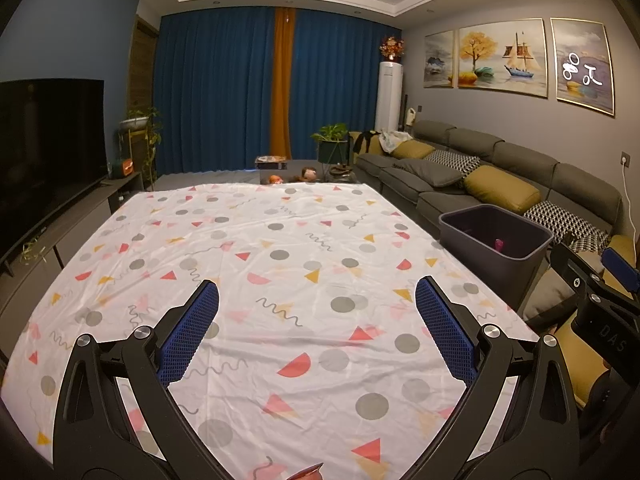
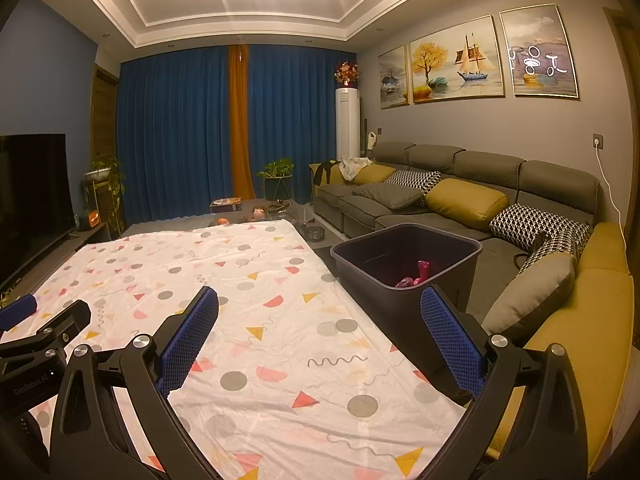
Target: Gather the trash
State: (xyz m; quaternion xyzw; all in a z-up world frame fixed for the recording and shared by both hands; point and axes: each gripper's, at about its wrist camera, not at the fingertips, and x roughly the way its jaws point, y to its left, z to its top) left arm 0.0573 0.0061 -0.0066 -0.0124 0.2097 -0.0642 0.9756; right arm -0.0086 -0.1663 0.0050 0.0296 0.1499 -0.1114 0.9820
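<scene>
A dark grey trash bin point(image 2: 404, 256) stands at the right edge of the table, between it and the sofa; it also shows in the left wrist view point(image 1: 496, 232). Pink trash point(image 2: 418, 274) lies inside it, seen as a small pink bit in the left wrist view point(image 1: 499, 245). My left gripper point(image 1: 316, 296) is open and empty above the patterned tablecloth point(image 1: 280, 280). My right gripper point(image 2: 320, 304) is open and empty, over the table's right side with its right finger in front of the bin. A small reddish-orange object point(image 1: 306, 473) peeks in at the bottom edge of the left wrist view.
A grey sofa point(image 2: 460, 200) with yellow and patterned cushions runs along the right. A TV point(image 1: 44, 148) on a low cabinet is on the left. Plants, a box and toys point(image 1: 280, 168) sit beyond the table's far edge, before blue curtains.
</scene>
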